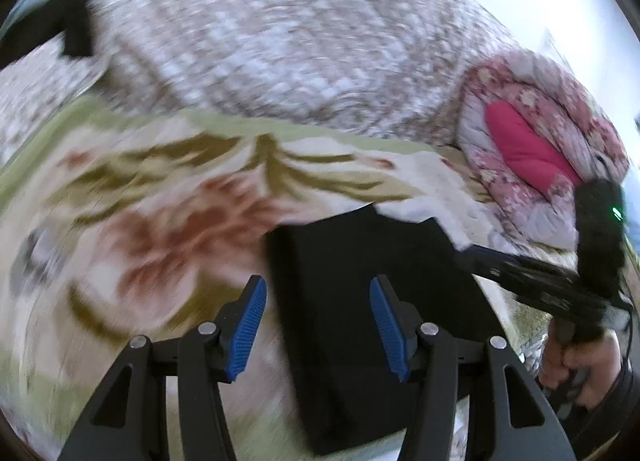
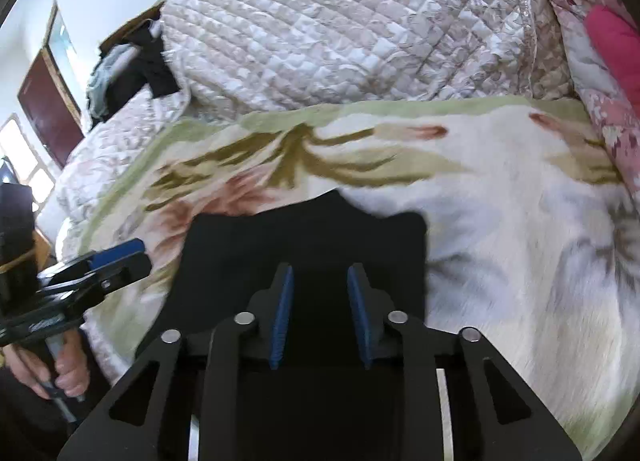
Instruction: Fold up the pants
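The black pants lie folded into a compact rectangle on a floral blanket; they also show in the right wrist view. My left gripper is open above the pants' left edge, with nothing between its blue pads. My right gripper is open over the middle of the pants, holding nothing. In the left wrist view the right gripper reaches in from the right, its tips near the pants' far right corner. In the right wrist view the left gripper is at the left, beside the pants.
A quilted bedspread covers the bed beyond the blanket. A pink floral duvet is bundled at the right. Dark clothes are piled at the far left of the bed, near a door.
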`<state>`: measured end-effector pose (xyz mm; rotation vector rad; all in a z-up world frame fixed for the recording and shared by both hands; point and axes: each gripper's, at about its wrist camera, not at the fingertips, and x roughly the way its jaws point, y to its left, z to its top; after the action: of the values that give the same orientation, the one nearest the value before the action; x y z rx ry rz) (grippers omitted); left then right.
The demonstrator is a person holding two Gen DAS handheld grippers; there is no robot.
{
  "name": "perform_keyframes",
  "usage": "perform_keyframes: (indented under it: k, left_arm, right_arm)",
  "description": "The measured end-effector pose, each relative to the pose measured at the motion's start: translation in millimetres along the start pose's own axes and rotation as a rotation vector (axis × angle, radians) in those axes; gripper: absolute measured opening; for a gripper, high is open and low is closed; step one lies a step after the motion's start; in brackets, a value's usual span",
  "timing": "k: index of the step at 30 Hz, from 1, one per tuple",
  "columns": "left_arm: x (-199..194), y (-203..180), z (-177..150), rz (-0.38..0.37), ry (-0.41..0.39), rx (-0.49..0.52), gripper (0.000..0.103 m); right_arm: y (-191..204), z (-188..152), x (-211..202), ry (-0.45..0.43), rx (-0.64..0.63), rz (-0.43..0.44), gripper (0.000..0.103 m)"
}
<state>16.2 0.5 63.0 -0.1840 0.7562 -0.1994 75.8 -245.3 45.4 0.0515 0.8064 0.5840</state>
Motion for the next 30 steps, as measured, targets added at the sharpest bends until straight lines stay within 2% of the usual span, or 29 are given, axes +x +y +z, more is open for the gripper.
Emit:
perform_keyframes:
  k: [5, 10, 12, 18, 21, 26, 30]
  left_arm:
    - [39, -20, 18, -0.026, 0.027, 0.085, 0.057]
    - [73, -14, 3, 0.002, 0.075, 0.093, 0.057]
    - [72, -15, -1, 0.011, 0.056, 0.113, 0.057]
    - [75, -8, -3, -0.009, 0.041, 0.081, 0.059]
    - [73, -10, -3, 0.006, 0.035, 0.089, 0.059]
    - [54, -14, -4, 0.038, 0.044, 0.097, 0.059]
    - [33, -20, -14, 0.047, 0.045, 0.107, 0.059]
  right_arm:
    - [-23, 7, 24, 0.02, 0.03, -0.023, 0.025]
    - [-39, 3, 47, 0.068, 0.059, -0.059, 0.023]
    - [-42, 3, 48, 0.062, 0.07, -0.05, 0.023]
    - [-44, 0, 48, 0.043, 0.067, -0.038, 0.023]
    - [-43, 0, 43, 0.034, 0.079, -0.037, 0.025]
    - [-24, -13, 12, -0.019, 0.027, -0.119, 0.028]
    - [-7, -31, -11, -0.045, 0.003, -0.114, 0.032]
